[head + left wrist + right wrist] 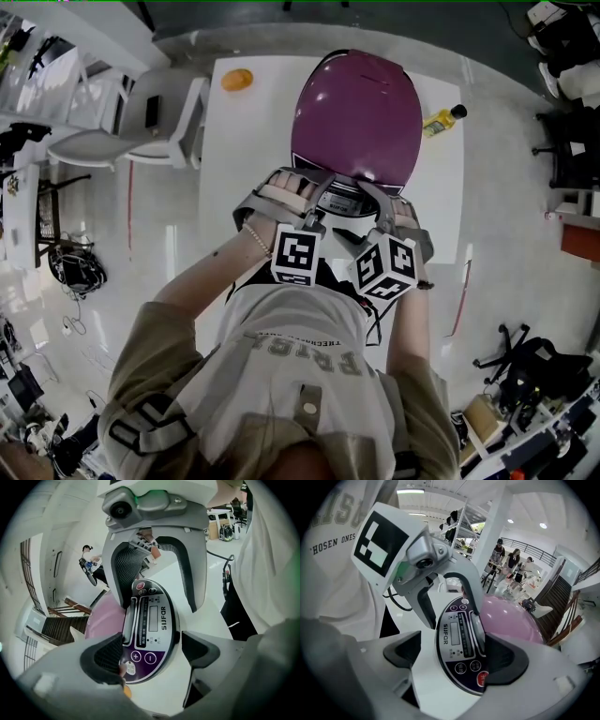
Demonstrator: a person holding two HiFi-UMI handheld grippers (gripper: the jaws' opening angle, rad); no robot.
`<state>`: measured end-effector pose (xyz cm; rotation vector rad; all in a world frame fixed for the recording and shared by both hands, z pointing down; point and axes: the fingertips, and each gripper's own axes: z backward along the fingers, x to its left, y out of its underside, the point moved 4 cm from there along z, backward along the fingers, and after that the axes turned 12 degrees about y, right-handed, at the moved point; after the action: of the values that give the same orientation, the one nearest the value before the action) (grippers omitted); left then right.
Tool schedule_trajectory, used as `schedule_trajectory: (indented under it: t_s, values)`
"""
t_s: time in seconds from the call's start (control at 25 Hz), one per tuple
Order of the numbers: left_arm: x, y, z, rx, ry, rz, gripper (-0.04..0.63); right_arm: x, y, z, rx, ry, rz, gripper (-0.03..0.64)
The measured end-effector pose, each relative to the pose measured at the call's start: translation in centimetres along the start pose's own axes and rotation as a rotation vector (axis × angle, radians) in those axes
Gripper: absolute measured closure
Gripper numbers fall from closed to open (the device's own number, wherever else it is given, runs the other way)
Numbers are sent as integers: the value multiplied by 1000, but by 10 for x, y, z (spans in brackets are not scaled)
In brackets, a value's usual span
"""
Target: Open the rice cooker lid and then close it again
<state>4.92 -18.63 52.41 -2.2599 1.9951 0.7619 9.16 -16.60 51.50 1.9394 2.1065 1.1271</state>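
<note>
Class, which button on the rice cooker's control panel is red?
The round button at the end of the control panel opposite plus and minus; all other buttons are dark.

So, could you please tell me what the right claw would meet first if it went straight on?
Most likely the control panel of the rice cooker: it sits straight ahead between the open jaws of the right claw, though depth is hard to judge.

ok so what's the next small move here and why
Probably press the silver latch beside the control panel with one jaw: the purple lid looks shut, and the left gripper and right gripper both stand open over the panel, holding nothing.
</note>
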Motion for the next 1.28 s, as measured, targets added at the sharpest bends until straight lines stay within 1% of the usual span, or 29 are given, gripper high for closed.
schedule_trajectory:
  t_s: [0.36,0.6,0.84,0.92,1.0,1.12,1.28]
  values:
    - [-2,-4,-2,23,-10,-15,189,0,3,1,7,8,-4,216]
    - [-3,-3,-2,23,-18,-9,181,0,1,0,6,24,-19,216]
    - [-2,-4,-1,49,-10,-30,183,-1,2,0,39,25,6,218]
    - [-2,-5,-2,65,-9,-44,183,-1,3,0,61,25,33,218]
    - [-3,-5,-3,78,-9,-57,183,0,5,-1,89,25,84,218]
    - [-3,-6,-3,80,-4,-58,183,1,8,-2,120,38,145,219]
    - [-3,-9,-3,80,-11,-55,183,1,9,-1,127,54,167,219]
